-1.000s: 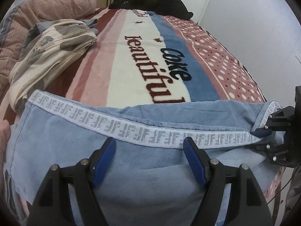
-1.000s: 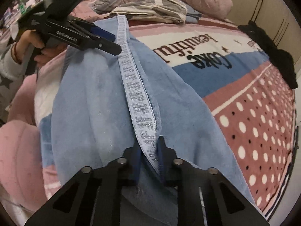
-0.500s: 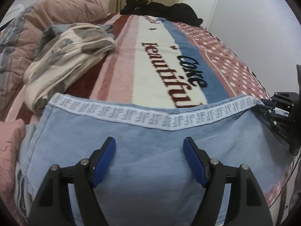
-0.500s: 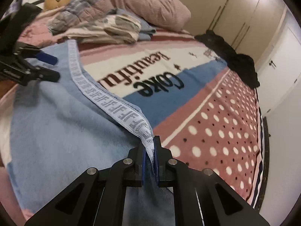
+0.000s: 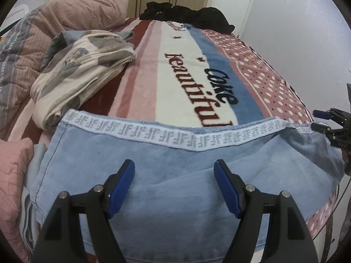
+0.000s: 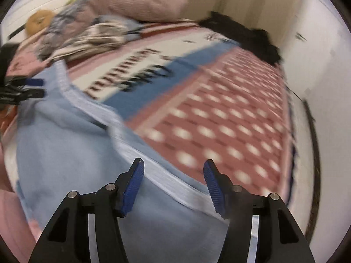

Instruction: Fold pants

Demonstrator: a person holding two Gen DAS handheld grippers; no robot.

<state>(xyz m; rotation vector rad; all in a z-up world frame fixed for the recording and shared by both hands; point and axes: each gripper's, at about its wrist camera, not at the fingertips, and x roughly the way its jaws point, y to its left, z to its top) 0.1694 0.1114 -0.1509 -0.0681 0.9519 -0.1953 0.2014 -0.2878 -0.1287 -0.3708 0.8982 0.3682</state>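
**Blue pants spread across the near end of the bed, both grippers empty**

The light blue pants [image 5: 175, 171] lie flat on the striped and dotted blanket [image 5: 179, 70], their patterned waistband [image 5: 166, 134] running side to side across the bed. The left gripper [image 5: 174, 175] hovers over the blue cloth with its jaws spread wide and nothing between them. The right gripper [image 6: 173, 175] has just been opening; its blue pads [image 6: 133, 184] stand apart above the waistband's end, not pressing on it. That view is blurred. In the left wrist view the right gripper shows at the right edge, just beside the waistband's corner. A folded cream and grey garment [image 5: 83, 72] lies near the pants' far left corner, beside a pink quilt [image 5: 65, 15]. A heap of black clothes [image 5: 188, 17] rests at the far end of the bed.
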